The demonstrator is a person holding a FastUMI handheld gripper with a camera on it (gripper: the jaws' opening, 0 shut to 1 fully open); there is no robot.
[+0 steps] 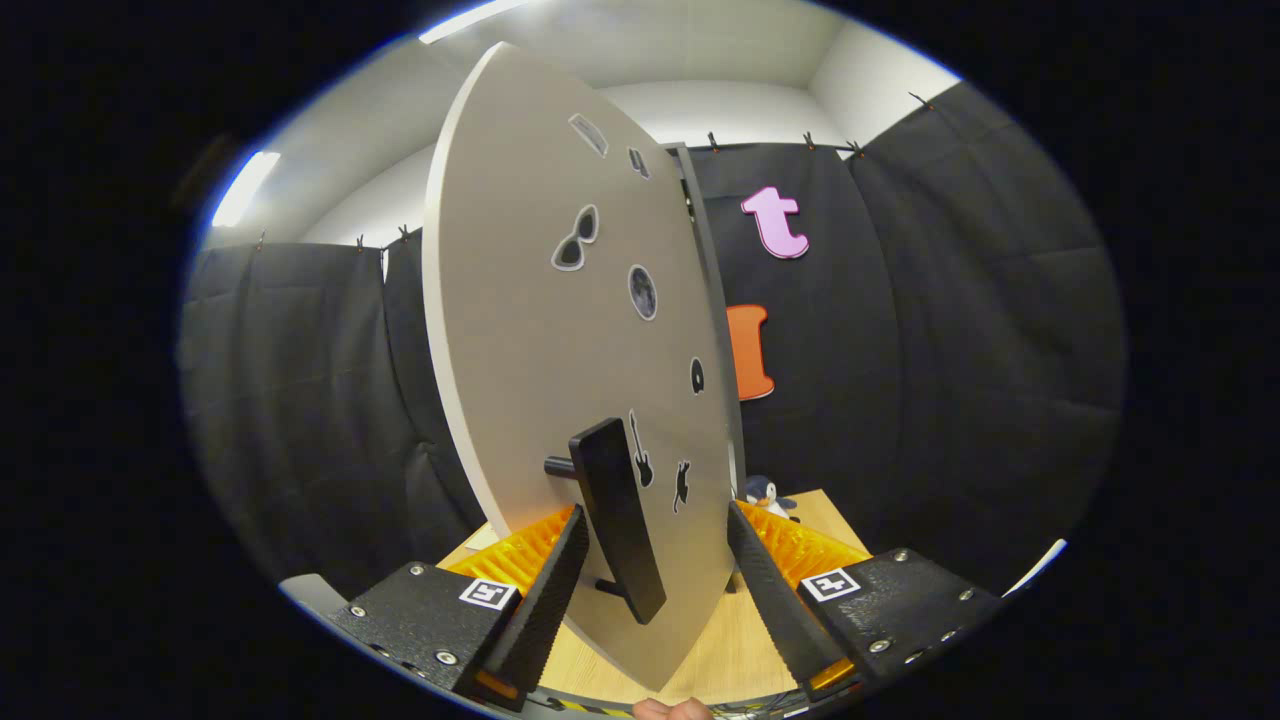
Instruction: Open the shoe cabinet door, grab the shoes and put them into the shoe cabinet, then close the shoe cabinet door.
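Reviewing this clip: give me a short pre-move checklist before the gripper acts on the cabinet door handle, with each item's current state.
1. Handle between the gripper fingers: ok.
2. Fingers spread, not pressing the handle: ok.
3. Cabinet door swung ajar, edge toward the camera: ok.
4. Door edge also sits between the fingers, may get pinched: not ok.
5. Shoes in the cabinet: cannot tell.
6. Small penguin toy on the table is beyond the door: ok.

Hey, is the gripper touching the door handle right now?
Cannot tell. In the gripper view the gripper is open around the door handle; the left finger overlaps the handle's edge, and no clear contact or gap shows. The right finger stands apart.
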